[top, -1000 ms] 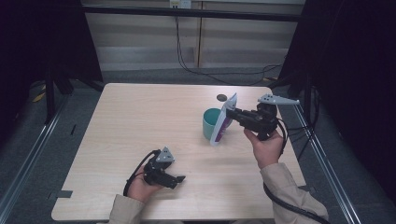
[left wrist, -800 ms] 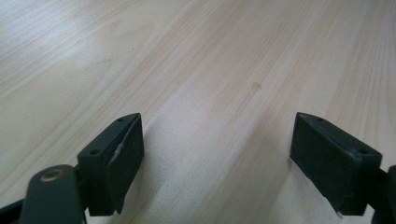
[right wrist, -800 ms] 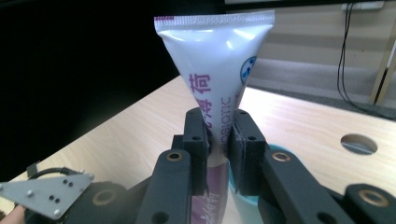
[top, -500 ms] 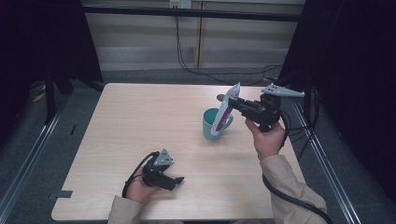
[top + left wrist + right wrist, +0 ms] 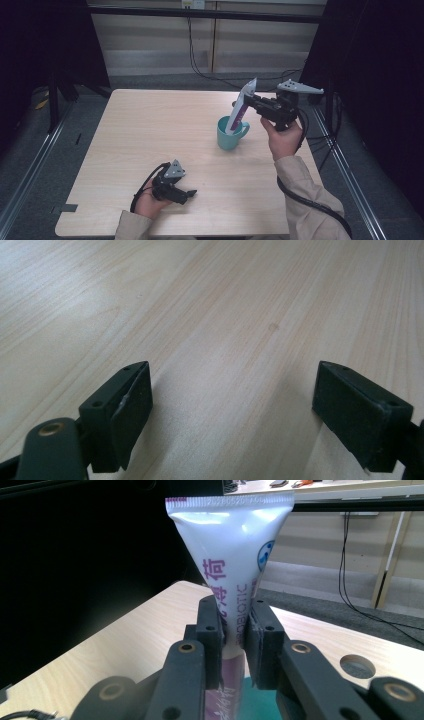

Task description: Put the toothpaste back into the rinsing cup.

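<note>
A white and purple toothpaste tube [image 5: 241, 106] stands nearly upright with its lower end inside a teal mug [image 5: 230, 134] at the table's right middle. My right gripper [image 5: 253, 101] is shut on the tube's upper part. The right gripper view has the tube [image 5: 235, 565] pinched between the two black jaws, crimped end up, above the teal mug [image 5: 257, 700]. My left gripper [image 5: 186, 196] rests on the table near the front edge, held in a hand. In the left gripper view its fingers [image 5: 120, 410] stand wide apart, open over bare wood.
The light wooden table [image 5: 150, 130] has a round cable hole [image 5: 355, 665] near its far right edge. Black cables trail from both grippers. Dark stands and metal rails flank the table on both sides.
The right gripper has tipped the tube from a slant to nearly upright and lowered its end into the mug. The left gripper has stayed in place.
</note>
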The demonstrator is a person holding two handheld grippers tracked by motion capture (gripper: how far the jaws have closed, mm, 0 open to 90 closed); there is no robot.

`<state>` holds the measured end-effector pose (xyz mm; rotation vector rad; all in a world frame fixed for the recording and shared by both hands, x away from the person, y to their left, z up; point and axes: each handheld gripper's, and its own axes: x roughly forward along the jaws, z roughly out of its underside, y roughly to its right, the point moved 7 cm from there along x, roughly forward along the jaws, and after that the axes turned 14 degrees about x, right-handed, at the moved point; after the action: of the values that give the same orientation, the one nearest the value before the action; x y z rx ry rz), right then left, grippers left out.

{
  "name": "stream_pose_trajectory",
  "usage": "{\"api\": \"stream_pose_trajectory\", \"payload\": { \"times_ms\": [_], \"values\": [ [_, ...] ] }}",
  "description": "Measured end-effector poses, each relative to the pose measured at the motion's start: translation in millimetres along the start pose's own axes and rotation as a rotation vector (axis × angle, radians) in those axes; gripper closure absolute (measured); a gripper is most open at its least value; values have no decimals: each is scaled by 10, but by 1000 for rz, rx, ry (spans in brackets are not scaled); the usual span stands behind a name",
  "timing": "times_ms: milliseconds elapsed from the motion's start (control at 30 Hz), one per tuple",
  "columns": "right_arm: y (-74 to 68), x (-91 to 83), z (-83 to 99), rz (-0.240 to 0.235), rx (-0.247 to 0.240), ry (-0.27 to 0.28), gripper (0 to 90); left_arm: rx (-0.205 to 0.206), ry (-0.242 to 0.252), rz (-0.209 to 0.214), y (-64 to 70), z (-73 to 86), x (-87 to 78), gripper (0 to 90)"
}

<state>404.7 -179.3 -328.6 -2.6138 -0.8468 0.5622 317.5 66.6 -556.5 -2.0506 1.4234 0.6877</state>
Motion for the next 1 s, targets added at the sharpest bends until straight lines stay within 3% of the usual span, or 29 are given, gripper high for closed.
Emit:
{"api": "stream_pose_trajectory", "payload": {
  "times_ms": [700, 833, 1000],
  "values": [
    [165, 180, -91, 70, -11, 13, 784, 5, -6, 4, -2, 3, -5, 160],
    [173, 225, -54, 84, -29, 0, 783, 4, -4, 2, -2, 2, -3, 160],
    [231, 300, 45, 93, -18, -11, 783, 4, -3, 2, -2, 2, -2, 161]
  ]
}}
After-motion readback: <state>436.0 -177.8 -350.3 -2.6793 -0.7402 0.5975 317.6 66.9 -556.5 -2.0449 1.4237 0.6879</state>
